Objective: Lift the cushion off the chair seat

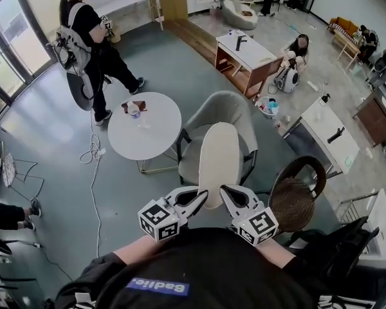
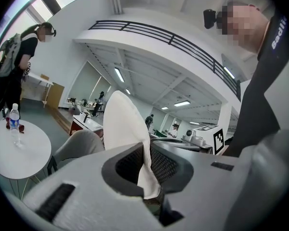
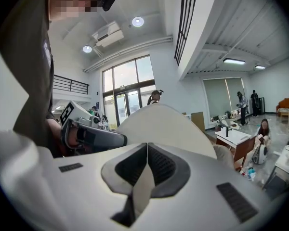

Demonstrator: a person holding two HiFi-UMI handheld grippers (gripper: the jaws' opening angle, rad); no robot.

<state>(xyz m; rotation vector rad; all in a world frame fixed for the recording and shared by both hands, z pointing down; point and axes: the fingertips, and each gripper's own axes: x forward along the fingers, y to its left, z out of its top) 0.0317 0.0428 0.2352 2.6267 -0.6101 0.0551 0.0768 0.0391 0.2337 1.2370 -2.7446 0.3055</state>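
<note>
A cream cushion (image 1: pixel 220 163) hangs in the air in front of the grey armchair (image 1: pixel 226 114), tilted up on edge above the seat. My left gripper (image 1: pixel 201 197) is shut on its near left edge and my right gripper (image 1: pixel 226 194) is shut on its near right edge. In the left gripper view the cushion (image 2: pixel 125 124) rises from between the pads, its cloth pinched in the left gripper (image 2: pixel 145 174). In the right gripper view the cushion (image 3: pixel 166 126) spreads out beyond the right gripper (image 3: pixel 147 170), a fold of it nipped between the pads.
A round white table (image 1: pixel 145 127) with a water bottle (image 1: pixel 135 112) stands left of the armchair. A dark wicker chair (image 1: pixel 296 195) is at the right. A person with a backpack (image 1: pixel 87 40) stands beyond the table. Cables (image 1: pixel 93 153) lie on the floor.
</note>
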